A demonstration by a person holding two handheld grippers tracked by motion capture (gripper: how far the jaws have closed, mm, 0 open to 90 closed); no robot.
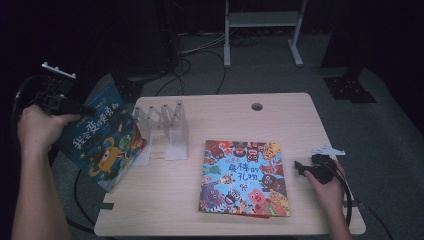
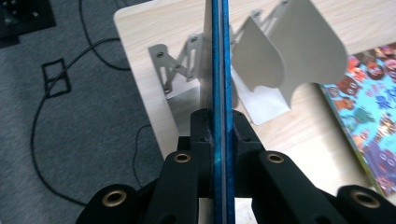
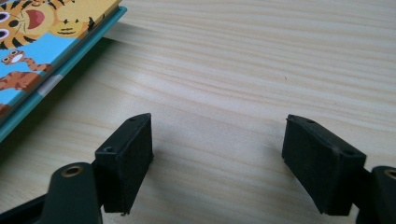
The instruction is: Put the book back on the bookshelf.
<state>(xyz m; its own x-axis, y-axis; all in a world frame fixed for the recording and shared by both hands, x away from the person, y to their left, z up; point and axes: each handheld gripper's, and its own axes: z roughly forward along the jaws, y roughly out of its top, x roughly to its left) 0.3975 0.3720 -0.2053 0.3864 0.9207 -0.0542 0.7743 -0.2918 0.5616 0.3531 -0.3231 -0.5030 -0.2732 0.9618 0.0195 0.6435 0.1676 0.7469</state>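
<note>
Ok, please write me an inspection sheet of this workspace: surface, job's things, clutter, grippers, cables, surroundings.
Surface: light wooden table with a round hole near its far edge.
Job's things: dark blue picture book, held tilted over the table's left edge; white folding metal book rack; colourful monster picture book lying flat.
Clutter: nothing seen.
Grippers: left gripper shut on the blue book's edge; right gripper open, low over bare wood.
Cables: black cables on the floor.
Surroundings: grey carpet, white frame legs.

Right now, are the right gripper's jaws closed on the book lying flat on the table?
No, the right gripper has its jaws standing apart over bare table, with the flat book off to one side, untouched.
</note>
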